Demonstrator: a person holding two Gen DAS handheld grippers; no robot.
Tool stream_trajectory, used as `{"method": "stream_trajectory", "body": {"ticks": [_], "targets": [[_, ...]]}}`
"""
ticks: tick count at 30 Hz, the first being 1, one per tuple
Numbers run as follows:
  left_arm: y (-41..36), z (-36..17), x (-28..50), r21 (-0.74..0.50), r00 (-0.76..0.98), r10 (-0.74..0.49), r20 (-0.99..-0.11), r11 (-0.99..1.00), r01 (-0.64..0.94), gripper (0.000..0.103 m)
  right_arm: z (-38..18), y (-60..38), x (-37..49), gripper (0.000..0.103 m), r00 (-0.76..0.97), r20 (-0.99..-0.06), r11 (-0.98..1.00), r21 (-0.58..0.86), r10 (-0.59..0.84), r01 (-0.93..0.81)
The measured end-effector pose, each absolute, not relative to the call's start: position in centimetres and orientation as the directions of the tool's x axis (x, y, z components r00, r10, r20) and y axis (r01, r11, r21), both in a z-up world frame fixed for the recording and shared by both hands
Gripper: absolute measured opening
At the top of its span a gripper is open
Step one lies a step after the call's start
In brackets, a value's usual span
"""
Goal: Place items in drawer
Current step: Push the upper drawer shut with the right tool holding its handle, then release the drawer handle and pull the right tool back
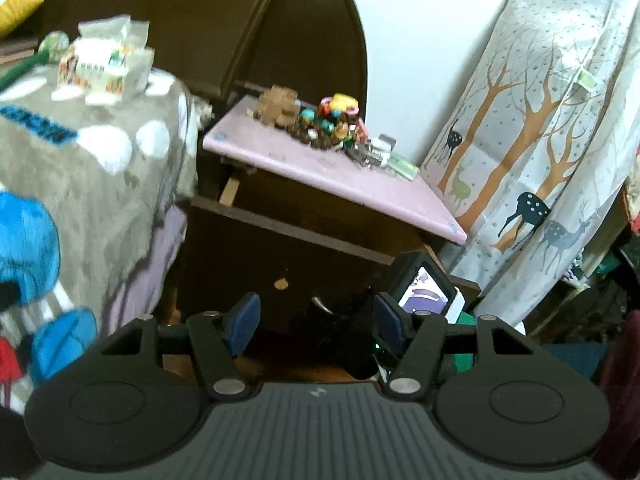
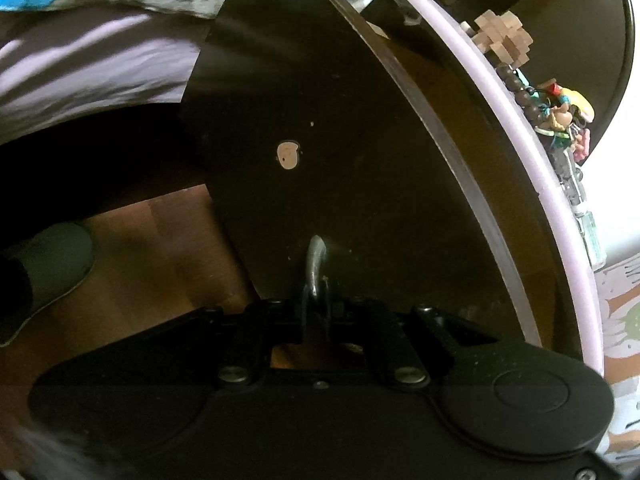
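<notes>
— What's the worry?

— The right tool point(image 2: 316, 312) is clamped on the thin metal handle point(image 2: 315, 264) of the drawer point(image 2: 360, 160). The grip looks narrow; I'd guess a crooked pull could let it slip off or jam the drawer.

— And the other one?

— The left tool point(image 1: 316, 322) hangs wide and holds nothing, low in front of the drawer front.

— Where are the items?

— Heaped on the pink tabletop point(image 1: 320, 168) above: wooden puzzle point(image 1: 280, 110), beads and toys point(image 1: 332, 126) near the back edge, well above both tools. A jolt might roll them off.
</notes>
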State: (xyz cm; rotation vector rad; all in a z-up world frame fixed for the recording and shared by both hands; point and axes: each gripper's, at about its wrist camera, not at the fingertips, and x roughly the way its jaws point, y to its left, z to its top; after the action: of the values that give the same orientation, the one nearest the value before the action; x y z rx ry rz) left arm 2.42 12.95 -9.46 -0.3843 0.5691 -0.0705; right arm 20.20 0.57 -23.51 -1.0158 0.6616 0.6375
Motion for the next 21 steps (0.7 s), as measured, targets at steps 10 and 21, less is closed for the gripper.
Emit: {"method": "stream_trajectory", "body": {"ticks": [10, 21], "targets": [[13.0, -9.8, 3.5, -0.349, 0.844, -0.151, -0.515, 0.936, -0.046, 0.062, -23.8, 1.1, 23.8, 0.002, 0.645, -0.747, 0.398, -0.548, 0.164, -0.736], [12.8, -10.4, 4.8, -0.326, 0.839, -0.147, -0.524, 0.945, -0.039, 0.062, -24.1, 1.2, 26.6, 0.001, 0.640, -0.747, 0.399, -0.539, 0.180, -0.742]]}}
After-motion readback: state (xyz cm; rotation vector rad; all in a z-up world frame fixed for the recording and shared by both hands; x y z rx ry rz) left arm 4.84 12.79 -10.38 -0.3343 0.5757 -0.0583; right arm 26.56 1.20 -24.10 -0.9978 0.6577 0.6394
